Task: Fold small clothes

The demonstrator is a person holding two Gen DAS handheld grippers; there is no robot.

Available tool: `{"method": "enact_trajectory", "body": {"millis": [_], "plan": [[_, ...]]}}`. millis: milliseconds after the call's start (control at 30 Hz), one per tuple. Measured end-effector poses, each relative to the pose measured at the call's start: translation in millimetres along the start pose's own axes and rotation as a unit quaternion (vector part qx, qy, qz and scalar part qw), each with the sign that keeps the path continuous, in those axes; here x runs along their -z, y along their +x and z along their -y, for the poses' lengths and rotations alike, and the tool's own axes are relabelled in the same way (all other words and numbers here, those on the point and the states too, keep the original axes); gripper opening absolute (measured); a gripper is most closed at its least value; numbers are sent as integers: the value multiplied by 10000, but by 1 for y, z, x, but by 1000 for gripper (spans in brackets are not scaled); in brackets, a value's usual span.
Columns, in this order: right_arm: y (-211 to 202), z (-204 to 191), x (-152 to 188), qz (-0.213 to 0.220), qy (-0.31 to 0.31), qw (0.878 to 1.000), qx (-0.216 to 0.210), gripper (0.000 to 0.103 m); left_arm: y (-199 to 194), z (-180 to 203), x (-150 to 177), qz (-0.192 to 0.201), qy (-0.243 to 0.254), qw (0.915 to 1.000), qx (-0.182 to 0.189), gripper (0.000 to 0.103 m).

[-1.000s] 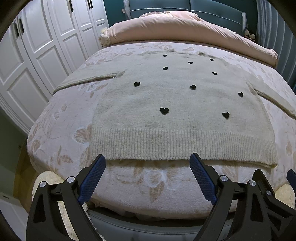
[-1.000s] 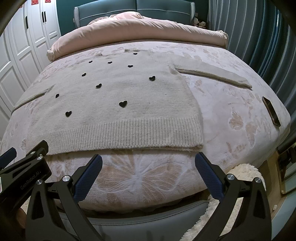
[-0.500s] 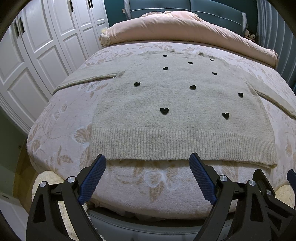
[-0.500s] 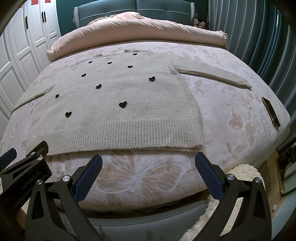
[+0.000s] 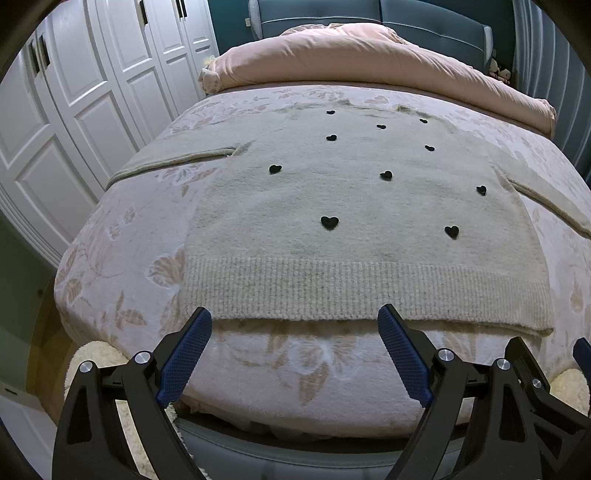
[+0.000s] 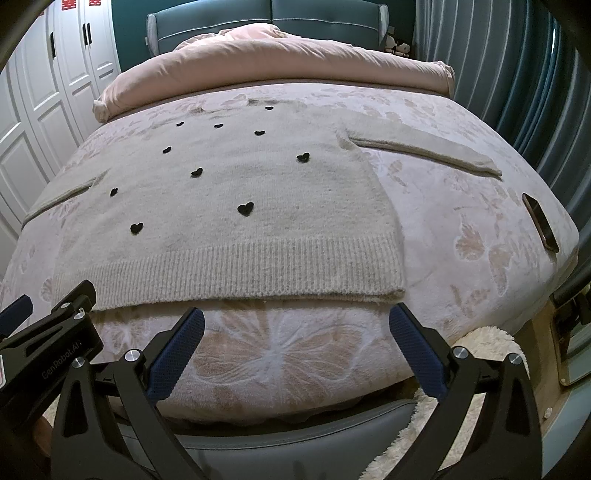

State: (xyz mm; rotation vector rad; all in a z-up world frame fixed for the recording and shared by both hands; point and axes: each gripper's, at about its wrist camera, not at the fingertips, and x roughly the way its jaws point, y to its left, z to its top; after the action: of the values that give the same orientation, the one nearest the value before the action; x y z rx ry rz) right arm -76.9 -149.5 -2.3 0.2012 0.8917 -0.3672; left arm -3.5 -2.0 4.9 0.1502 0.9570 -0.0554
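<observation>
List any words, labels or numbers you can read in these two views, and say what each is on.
"GenRobot.AI": white print on the black body of the left gripper, seen at the edge of the right wrist view.
Red signs on the wardrobe doors: cut off at the frame edge, unreadable.
Sweater: only black heart shapes, no text.
Phone on the bed: no readable marking.

A beige knit sweater (image 5: 354,206) with black hearts lies flat, unfolded, sleeves spread.
</observation>
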Motion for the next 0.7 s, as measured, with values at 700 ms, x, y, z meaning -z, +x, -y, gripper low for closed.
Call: {"method": "enact_trajectory", "body": {"millis": [700], "plan": [[44,54,-13,-490,674,9953,-487,98,21,-16,-5,-375,-202,9981,450,91]]}}
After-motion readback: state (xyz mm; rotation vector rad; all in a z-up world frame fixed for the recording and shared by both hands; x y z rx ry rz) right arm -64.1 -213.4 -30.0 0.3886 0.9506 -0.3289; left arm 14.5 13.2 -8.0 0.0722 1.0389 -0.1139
